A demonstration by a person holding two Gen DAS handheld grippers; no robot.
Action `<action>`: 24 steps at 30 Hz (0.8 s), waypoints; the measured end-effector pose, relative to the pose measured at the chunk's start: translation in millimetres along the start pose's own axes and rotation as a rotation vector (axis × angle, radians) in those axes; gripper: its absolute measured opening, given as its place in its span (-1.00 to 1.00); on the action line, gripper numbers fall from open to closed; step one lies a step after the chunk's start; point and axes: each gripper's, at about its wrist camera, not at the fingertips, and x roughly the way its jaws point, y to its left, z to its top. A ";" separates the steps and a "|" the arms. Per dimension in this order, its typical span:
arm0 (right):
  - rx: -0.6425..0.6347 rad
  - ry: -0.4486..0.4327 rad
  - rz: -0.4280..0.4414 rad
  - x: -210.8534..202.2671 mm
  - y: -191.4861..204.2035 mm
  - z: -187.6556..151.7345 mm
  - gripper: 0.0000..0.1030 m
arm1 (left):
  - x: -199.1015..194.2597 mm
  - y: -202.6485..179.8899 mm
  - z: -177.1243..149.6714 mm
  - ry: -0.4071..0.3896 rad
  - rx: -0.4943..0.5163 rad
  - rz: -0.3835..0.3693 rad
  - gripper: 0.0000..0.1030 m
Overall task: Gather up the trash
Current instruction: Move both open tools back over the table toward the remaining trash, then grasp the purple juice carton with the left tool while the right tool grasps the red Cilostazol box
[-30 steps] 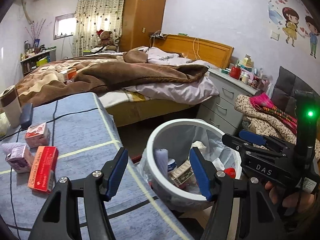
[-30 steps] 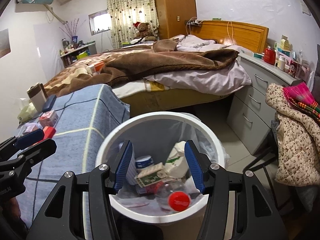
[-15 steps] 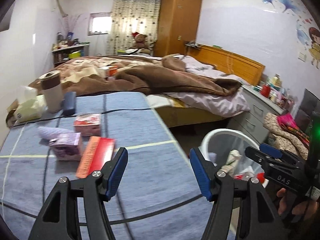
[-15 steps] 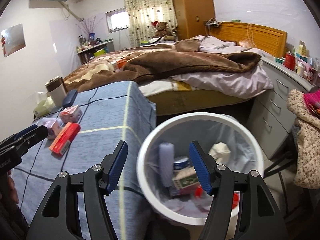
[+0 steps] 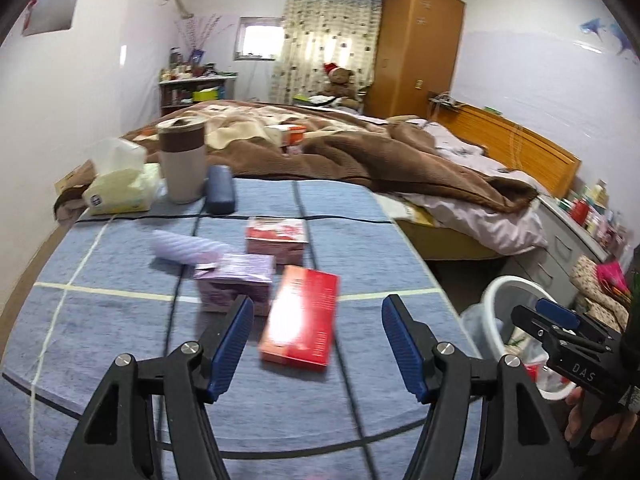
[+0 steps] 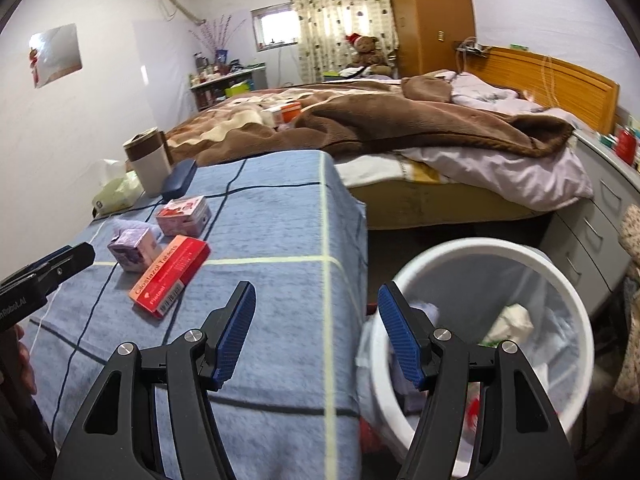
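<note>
A flat red tablet box [image 5: 300, 320] [image 6: 172, 276] lies on the blue cloth-covered table [image 5: 120, 340], with a purple box [image 5: 236, 280] [image 6: 134, 248], a pink-red box [image 5: 276, 238] [image 6: 184, 216] and a crumpled lilac wrapper [image 5: 184, 246] behind it. My left gripper [image 5: 316, 344] is open and empty, just short of the red box. My right gripper [image 6: 316, 332] is open and empty over the table's right edge, beside the white lined bin [image 6: 552, 280] [image 5: 500, 296] that holds trash.
A brown-banded cup [image 5: 182, 160], a dark case [image 5: 219, 194] and a tissue pack [image 5: 118, 192] stand at the table's far left. An unmade bed [image 6: 400, 128] lies behind. Grey drawers [image 6: 600, 220] stand to the right of the bin.
Both grippers have swung left, away from the bin and toward the table. The left one now faces the boxes. Both stay open and empty.
</note>
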 end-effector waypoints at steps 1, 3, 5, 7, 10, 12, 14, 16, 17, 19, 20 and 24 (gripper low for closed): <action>-0.006 0.004 0.006 3.9 2.3 2.6 0.27 | 1.6 5.3 0.7 0.001 -0.010 0.009 0.36; -0.014 0.010 0.025 12.2 6.9 8.6 0.27 | 6.9 13.7 2.8 0.007 -0.019 0.029 0.41; -0.021 0.011 0.040 19.3 10.6 13.5 0.27 | 13.7 21.1 4.2 0.021 -0.024 0.050 0.41; -0.026 0.022 0.052 28.0 15.3 18.2 0.27 | 20.9 25.7 6.7 0.030 -0.025 0.062 0.42; -0.044 0.029 0.072 40.8 24.4 24.5 0.27 | 38.7 32.6 8.7 0.061 -0.014 0.093 0.45; -0.060 0.034 0.087 48.3 29.5 28.6 0.27 | 49.0 36.8 9.2 0.073 -0.005 0.117 0.45; -0.077 0.038 0.099 56.0 35.5 32.7 0.27 | 60.1 40.6 8.9 0.093 0.010 0.131 0.45; -0.084 0.042 0.117 62.9 40.6 35.1 0.27 | 70.6 44.6 9.2 0.114 0.016 0.135 0.45; -0.083 0.052 0.123 67.5 43.2 35.8 0.27 | 73.8 46.3 9.2 0.115 0.017 0.144 0.45; -0.079 0.070 0.138 74.5 47.9 34.0 0.27 | 79.2 46.9 9.7 0.111 0.041 0.161 0.45; -0.080 0.078 0.143 76.9 49.4 32.8 0.27 | 83.2 47.7 10.3 0.121 0.048 0.159 0.45; -0.087 0.107 0.151 85.2 57.3 27.0 0.27 | 97.5 54.5 13.7 0.152 0.035 0.130 0.45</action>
